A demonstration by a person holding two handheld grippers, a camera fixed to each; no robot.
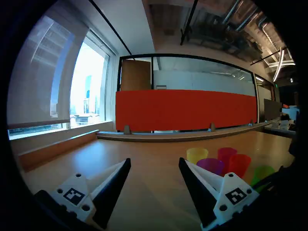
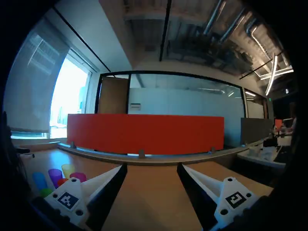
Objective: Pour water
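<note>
In the left gripper view, my left gripper [image 1: 154,163] stands open over the wooden table [image 1: 154,154], with nothing between its fingers. Just right of it stands a cluster of plastic cups: a yellow cup [image 1: 196,154], a purple cup [image 1: 210,165], a magenta cup [image 1: 226,153], a red cup [image 1: 239,164] and a green cup [image 1: 263,174]. In the right gripper view, my right gripper [image 2: 152,168] is open and empty too. The same cups sit at its far left: a blue cup [image 2: 39,180], a purple cup [image 2: 55,176], a yellow cup [image 2: 68,169] and a magenta cup [image 2: 78,176].
An orange divider panel [image 1: 184,109] runs along the table's far edge. A window [image 1: 86,96] with a low wooden ledge [image 1: 54,148] lies to the left. More desks [image 2: 265,152] stand at the right in the right gripper view.
</note>
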